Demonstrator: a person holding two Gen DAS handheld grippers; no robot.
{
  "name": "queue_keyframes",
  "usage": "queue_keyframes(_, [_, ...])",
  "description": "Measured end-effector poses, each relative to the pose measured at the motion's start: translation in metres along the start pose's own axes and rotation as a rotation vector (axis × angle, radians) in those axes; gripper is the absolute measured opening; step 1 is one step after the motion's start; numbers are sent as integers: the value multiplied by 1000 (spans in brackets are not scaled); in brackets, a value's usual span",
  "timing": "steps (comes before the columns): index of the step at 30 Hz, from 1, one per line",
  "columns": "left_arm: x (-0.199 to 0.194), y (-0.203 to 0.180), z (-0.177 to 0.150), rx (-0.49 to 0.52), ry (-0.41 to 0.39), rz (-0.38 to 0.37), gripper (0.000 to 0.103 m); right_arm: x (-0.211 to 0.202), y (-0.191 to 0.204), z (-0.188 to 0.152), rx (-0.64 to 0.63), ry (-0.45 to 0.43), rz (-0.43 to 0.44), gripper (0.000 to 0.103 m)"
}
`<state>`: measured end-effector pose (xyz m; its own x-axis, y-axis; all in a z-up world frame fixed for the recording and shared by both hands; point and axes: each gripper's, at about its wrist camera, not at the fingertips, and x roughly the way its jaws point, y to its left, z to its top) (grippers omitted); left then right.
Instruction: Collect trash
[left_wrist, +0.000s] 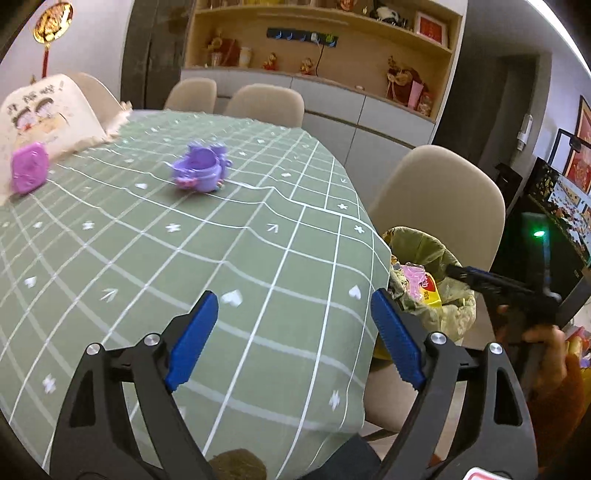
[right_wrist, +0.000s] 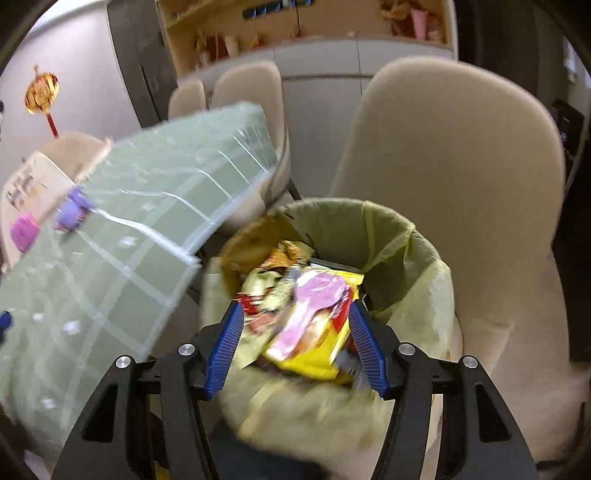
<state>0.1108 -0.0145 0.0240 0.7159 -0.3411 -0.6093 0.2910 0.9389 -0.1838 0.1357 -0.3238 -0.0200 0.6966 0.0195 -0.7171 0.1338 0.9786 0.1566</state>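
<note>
Trash bin (right_wrist: 406, 236) with a yellowish liner is stuffed with snack wrappers (right_wrist: 314, 332). Right tool (right_wrist: 295, 332) gapes wide above it, left tool (left_wrist: 295, 325) wide over the surface (left_wrist: 184, 240), both gripping nothing.

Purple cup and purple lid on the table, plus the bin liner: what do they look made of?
Purple cup: looks like moulded hard plastic, smooth with a slight sheen and small molded figures on the rim. Purple lid: probably the same plastic, glossy with embossed relief, though blurred. Bin liner: thin yellowish plastic film, translucent and crinkled, folded over the rim.
</note>
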Motion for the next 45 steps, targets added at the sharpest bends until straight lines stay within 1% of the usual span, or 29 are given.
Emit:
queue_keyframes(4, [-37, 1, -18, 15, -66, 43, 80, -65, 39, -31, -64, -112, 50, 56])
queue_keyframes(5, [-48, 1, -24, 23, -86, 64, 80, -74, 47, -37, -75, -132, 58, 56])
queue_keyframes(6, [-55, 0, -27, 29, -102, 82, 80, -91, 61, -51, -94, -155, 81, 56])
queue_keyframes(7, [-66, -2, -35, 40, -126, 110, 80, -96, 67, -56, -104, -163, 96, 56])
queue_keyframes(9, [-85, -5, -50, 58, -161, 158, 80, -114, 85, -78, -126, -187, 124, 56])
queue_keyframes(12, [-106, -5, -68, 54, -191, 204, 80, -138, 105, -113, -160, -228, 125, 56])
queue_keyframes(15, [-126, -7, -89, 42, -217, 279, 80, -159, 121, -144, -210, -274, 92, 56])
queue_keyframes(17, [-135, -8, -100, 32, -219, 325, 80, -165, 124, -155, -215, -293, 85, 56])
queue_keyframes(18, [-139, -8, -104, 34, -218, 331, 80, -168, 126, -159, -214, -299, 87, 56])
queue_keyframes(22, [-152, -11, -114, 63, -245, 339, 80, -169, 132, -161, -222, -309, 104, 56])
queue_keyframes(26, [-159, -9, -114, 52, -266, 342, 80, -171, 136, -165, -211, -324, 114, 56])
queue_keyframes(30, [-158, -7, -114, 43, -258, 343, 80, -169, 138, -168, -216, -316, 114, 56])
queue_keyframes(45, [-153, -8, -116, 61, -241, 332, 80, -167, 130, -168, -194, -312, 104, 56])
